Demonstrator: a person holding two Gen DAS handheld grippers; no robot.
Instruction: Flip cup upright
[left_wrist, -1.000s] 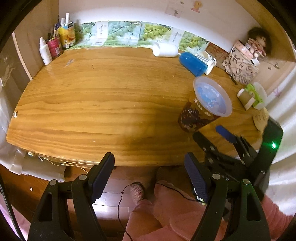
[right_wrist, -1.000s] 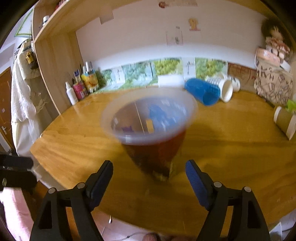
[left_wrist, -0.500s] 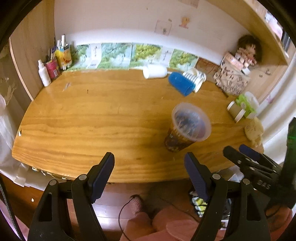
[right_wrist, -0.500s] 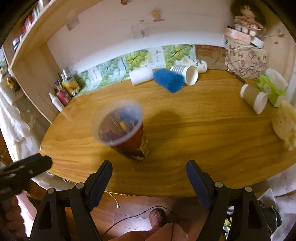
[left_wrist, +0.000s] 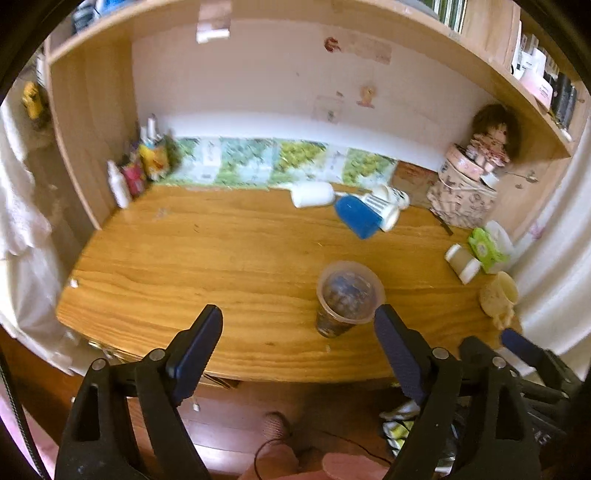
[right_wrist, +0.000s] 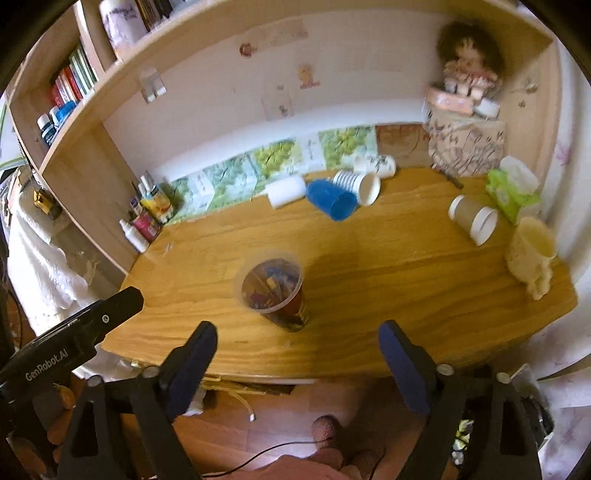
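A clear plastic cup with a dark printed sleeve (left_wrist: 345, 297) stands upright near the front edge of the wooden desk (left_wrist: 221, 266), mouth up; it also shows in the right wrist view (right_wrist: 275, 291). My left gripper (left_wrist: 299, 350) is open and empty, held back off the desk's front edge, left of the cup. My right gripper (right_wrist: 295, 362) is open and empty, also back from the edge, with the cup ahead between its fingers. Neither gripper touches the cup.
At the back lie a white cup (left_wrist: 312, 194), a blue cup (left_wrist: 356, 217) and striped paper cups (right_wrist: 356, 182). A brown paper cup (right_wrist: 472, 219) lies at the right, beside a cream mug (right_wrist: 532, 254) and green wipes (right_wrist: 511, 192). Bottles (left_wrist: 136, 173) stand back left.
Both grippers have pulled back and up from the desk. The cup, close in front of the right gripper before, now stands alone and looks smaller and farther away.
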